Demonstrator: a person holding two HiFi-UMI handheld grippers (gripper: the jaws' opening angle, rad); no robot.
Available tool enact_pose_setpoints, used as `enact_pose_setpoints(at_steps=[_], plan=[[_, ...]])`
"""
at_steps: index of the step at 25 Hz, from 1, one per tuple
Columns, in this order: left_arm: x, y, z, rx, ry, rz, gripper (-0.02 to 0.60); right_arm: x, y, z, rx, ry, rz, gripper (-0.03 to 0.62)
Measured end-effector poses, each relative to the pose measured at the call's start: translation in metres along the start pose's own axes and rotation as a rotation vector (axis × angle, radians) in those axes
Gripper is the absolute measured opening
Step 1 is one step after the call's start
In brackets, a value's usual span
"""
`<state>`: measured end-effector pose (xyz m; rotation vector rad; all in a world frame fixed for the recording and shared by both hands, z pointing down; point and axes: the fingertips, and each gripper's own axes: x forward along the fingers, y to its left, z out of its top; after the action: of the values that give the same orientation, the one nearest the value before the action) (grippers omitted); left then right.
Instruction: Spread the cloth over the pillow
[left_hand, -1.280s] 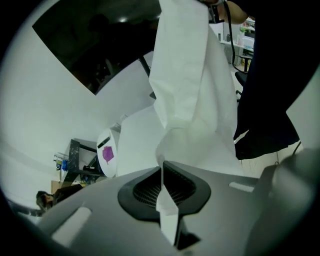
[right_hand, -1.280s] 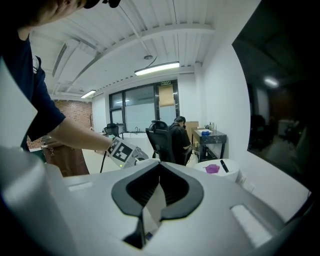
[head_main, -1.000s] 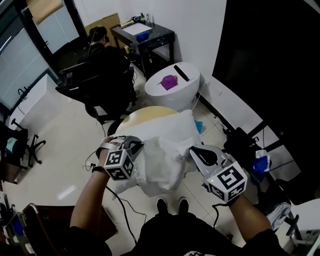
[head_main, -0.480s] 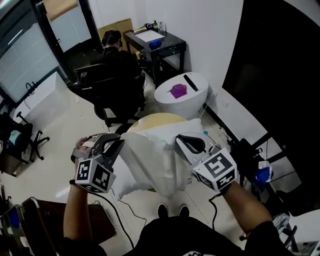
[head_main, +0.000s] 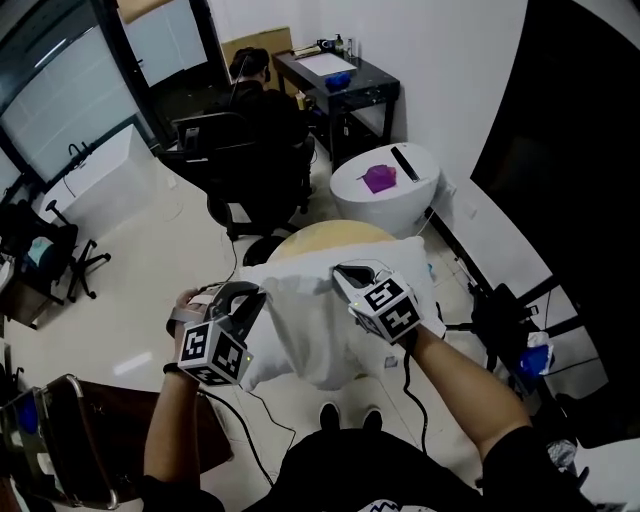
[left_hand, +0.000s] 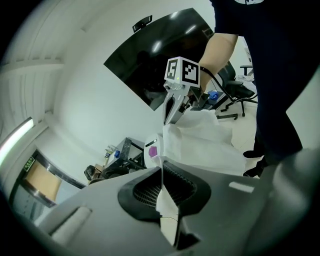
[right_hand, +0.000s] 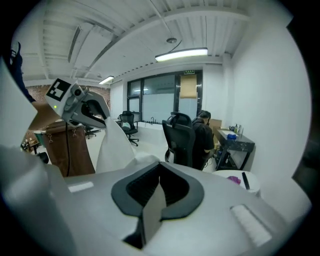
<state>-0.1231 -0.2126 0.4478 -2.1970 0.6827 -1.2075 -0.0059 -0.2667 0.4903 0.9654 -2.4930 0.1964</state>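
Observation:
A white cloth hangs stretched between my two grippers above a white pillow, which lies on a round beige table. My left gripper is shut on the cloth's left edge; in the left gripper view a thin fold of cloth is pinched between the closed jaws. My right gripper is shut on the cloth's right edge, and the cloth shows between its jaws too. The cloth's lower part sags toward my feet and hides the pillow's near side.
A person sits in a black office chair behind the table, at a black desk. A white round stand carries a purple object. A dark wall panel is on the right, a brown cabinet at lower left, and cables lie on the floor.
Both grippers have risen and moved away from me with the cloth, which now hangs taut above the pillow. The right gripper has come in from the lower right to above the pillow.

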Motion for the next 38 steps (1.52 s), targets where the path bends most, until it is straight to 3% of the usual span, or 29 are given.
enact_pose_setpoints(at_steps=[9, 13, 15, 19, 23, 32, 38], plan=[[0.014, -0.018, -0.02, -0.07, 0.009, -0.036, 0.0, 0.061, -0.018, -0.055, 0.034, 0.13, -0.005, 0.012], [0.017, -0.017, -0.026, -0.075, 0.007, -0.044, 0.0, 0.06, -0.021, -0.049, 0.041, 0.098, -0.019, 0.05], [0.018, -0.015, -0.027, -0.072, -0.001, -0.047, 0.0, 0.049, -0.023, -0.035, 0.043, 0.051, -0.026, 0.118], [0.021, -0.009, -0.027, -0.058, -0.021, -0.051, 0.0, 0.002, -0.034, -0.003, 0.026, -0.04, -0.08, 0.12], [0.027, -0.003, -0.024, -0.045, -0.046, -0.055, 0.0, -0.061, -0.05, -0.003, 0.035, -0.058, -0.173, 0.118], [0.043, -0.005, -0.028, -0.034, -0.07, -0.093, 0.0, -0.134, -0.037, -0.121, 0.024, 0.12, -0.333, 0.115], [0.049, -0.007, -0.028, -0.031, -0.068, -0.12, 0.0, -0.121, 0.005, -0.203, -0.038, 0.286, -0.296, 0.122]])
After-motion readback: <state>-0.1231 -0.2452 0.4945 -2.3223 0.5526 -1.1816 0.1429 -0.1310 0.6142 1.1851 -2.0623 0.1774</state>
